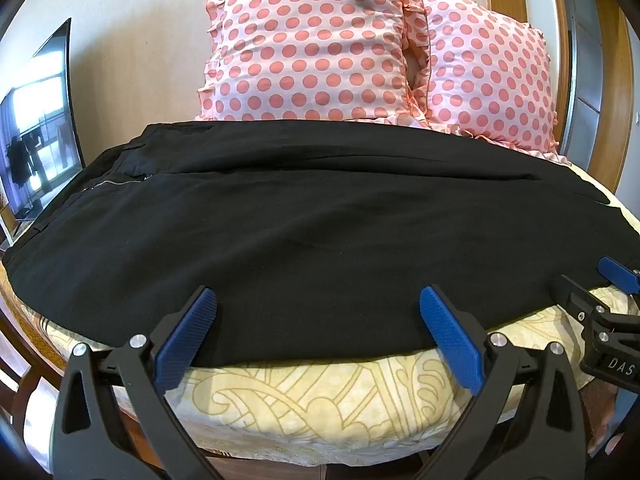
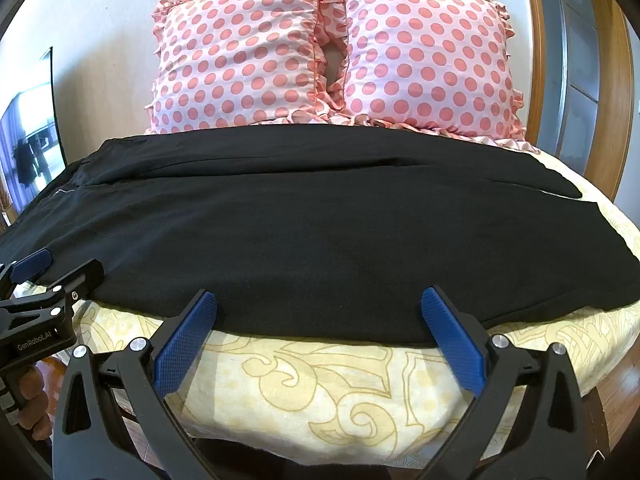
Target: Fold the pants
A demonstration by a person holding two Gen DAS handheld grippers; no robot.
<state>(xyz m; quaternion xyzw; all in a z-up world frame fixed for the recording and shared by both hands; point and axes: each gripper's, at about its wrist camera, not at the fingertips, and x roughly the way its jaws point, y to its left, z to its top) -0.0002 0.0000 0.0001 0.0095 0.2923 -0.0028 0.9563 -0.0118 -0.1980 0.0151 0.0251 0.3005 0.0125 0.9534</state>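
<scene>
Black pants [image 1: 312,220] lie flat across the bed, waistband and zipper [image 1: 116,182] at the left, leg ends at the right [image 2: 580,248]. My left gripper [image 1: 318,300] is open, its blue pads just over the near edge of the pants, holding nothing. My right gripper [image 2: 320,300] is open too, at the near edge further right. Each gripper shows in the other's view: the right one at the right edge of the left wrist view [image 1: 600,292], the left one at the left edge of the right wrist view [image 2: 48,276].
A yellow patterned bed sheet [image 1: 312,400] covers the mattress. Two pink polka-dot pillows [image 1: 312,44] [image 2: 428,56] stand against the wall behind the pants. A TV screen [image 1: 36,128] is at the left. A wooden door frame [image 2: 608,100] is at the right.
</scene>
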